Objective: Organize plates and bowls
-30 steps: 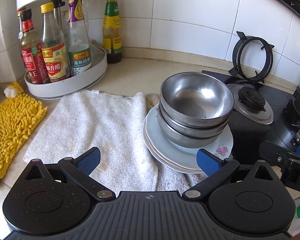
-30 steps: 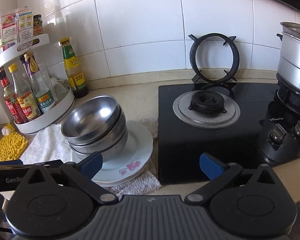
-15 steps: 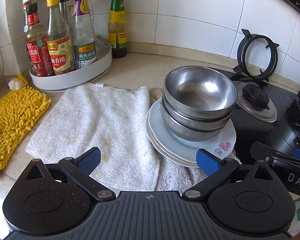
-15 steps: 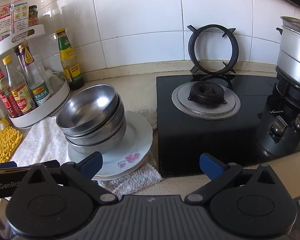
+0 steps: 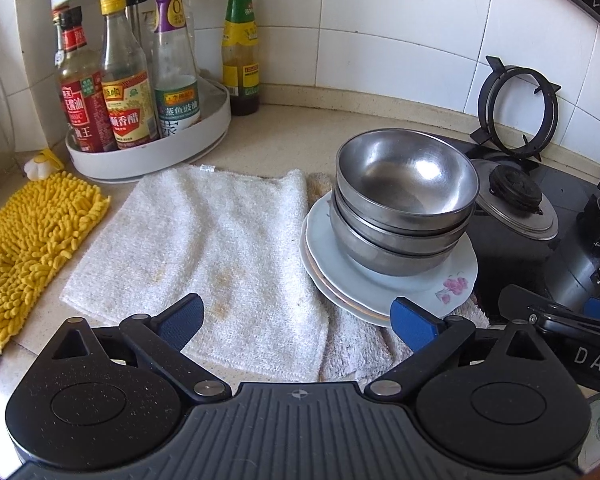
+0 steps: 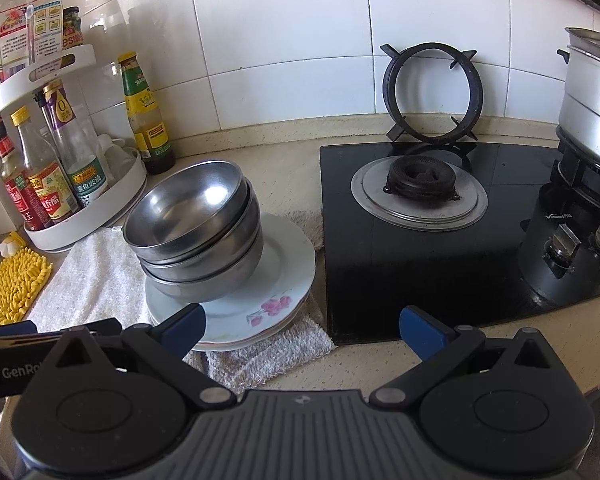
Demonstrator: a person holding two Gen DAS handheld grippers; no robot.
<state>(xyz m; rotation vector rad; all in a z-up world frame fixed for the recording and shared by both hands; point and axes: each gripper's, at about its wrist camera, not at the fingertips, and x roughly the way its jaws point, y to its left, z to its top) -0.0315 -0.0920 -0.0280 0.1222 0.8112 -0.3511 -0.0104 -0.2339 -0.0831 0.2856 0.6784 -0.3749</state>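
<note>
Three nested steel bowls [image 5: 404, 208] [image 6: 196, 236] sit on a stack of white plates [image 5: 452, 284] [image 6: 284, 276]; the top plate has a pink flower print. The stack rests on the right part of a white towel [image 5: 204, 248] [image 6: 96, 280]. My left gripper [image 5: 296, 320] is open and empty, low over the towel's front, its right fingertip just at the plates' near rim. My right gripper [image 6: 302, 328] is also open and empty, with its left fingertip in front of the plates and its right one over the hob's front edge.
A white turntable rack [image 5: 156, 148] [image 6: 96, 208] of sauce bottles stands back left, a green-labelled bottle [image 5: 241, 48] [image 6: 146, 116] beside it. A yellow chenille mat [image 5: 28, 240] lies far left. The black gas hob [image 6: 428, 232] with a loose pan support [image 6: 432, 92] and a steel pot [image 6: 588, 100] fills the right.
Both cameras have shifted slightly, so the bowl stack sits a little differently in each view. Neither gripper has changed its opening, and the dishes have not moved.
</note>
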